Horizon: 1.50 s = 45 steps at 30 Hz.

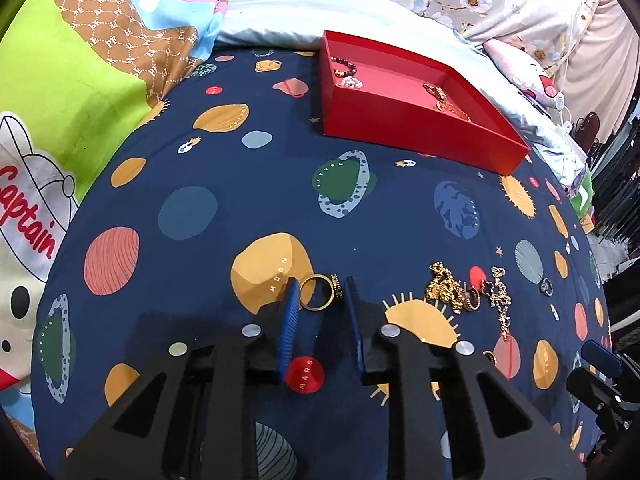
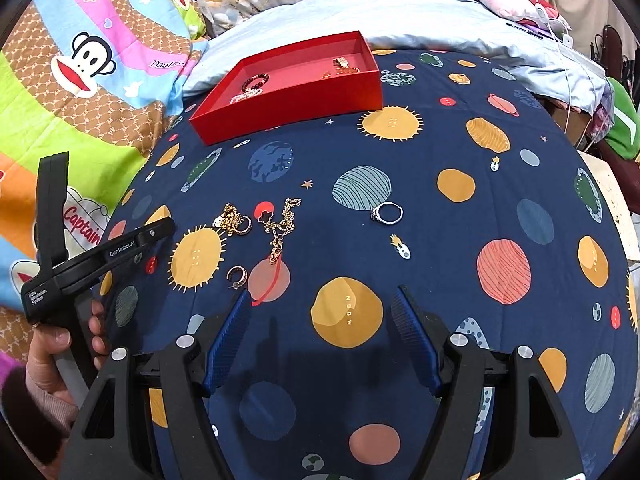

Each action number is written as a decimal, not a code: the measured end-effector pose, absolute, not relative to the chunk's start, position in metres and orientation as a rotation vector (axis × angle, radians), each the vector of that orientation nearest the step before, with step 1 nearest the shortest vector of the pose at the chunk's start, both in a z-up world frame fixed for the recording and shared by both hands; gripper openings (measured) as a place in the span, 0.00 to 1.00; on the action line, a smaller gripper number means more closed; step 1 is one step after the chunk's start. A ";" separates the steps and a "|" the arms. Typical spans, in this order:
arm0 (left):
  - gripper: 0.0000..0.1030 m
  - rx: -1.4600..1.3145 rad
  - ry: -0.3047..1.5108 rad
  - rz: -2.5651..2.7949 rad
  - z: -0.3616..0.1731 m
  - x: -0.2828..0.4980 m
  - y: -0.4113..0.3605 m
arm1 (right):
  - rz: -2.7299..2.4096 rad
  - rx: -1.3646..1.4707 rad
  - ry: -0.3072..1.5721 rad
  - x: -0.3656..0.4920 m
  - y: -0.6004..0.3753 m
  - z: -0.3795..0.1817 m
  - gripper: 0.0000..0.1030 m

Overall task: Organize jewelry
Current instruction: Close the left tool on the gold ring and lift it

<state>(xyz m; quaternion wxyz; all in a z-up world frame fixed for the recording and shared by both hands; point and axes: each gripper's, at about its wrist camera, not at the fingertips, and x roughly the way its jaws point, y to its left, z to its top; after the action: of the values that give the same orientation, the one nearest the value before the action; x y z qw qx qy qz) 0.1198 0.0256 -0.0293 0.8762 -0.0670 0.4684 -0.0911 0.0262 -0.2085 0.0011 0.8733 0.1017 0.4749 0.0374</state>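
Jewelry lies scattered on my bed's navy planet-print cover (image 1: pixel 224 184). My left claw (image 1: pixel 322 294) stands partly open, its 2 blue fingers (image 1: pixel 294 300) flanking a gold ring (image 1: pixel 316 293); I cannot tell if they touch it. My right claw (image 2: pixel 322 304) gapes wide, holding nothing. Gold chains (image 2: pixel 280 220) lie ahead-left of the right claw, a silver ring (image 2: pixel 387 213) beyond it. A red box (image 2: pixel 304 96) farther back holds bracelets.
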 end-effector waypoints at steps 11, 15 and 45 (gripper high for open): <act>0.04 -0.151 0.985 -0.228 -0.022 0.104 0.021 | 0.092 0.206 0.986 0.028 -0.205 0.006 0.69; 0.00 -0.157 0.982 -0.248 -0.020 0.099 0.021 | 0.097 0.204 0.984 0.029 -0.204 0.006 0.69; 0.22 -0.048 0.919 -0.195 -0.031 0.109 0.016 | 0.102 0.211 1.008 0.035 -0.202 -0.001 0.69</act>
<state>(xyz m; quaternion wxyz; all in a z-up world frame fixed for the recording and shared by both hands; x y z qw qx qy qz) 0.1090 0.0159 -0.0314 0.8914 -0.0233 0.4427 -0.0938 0.0350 -0.2018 -0.0009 0.8690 0.1007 0.4820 0.0486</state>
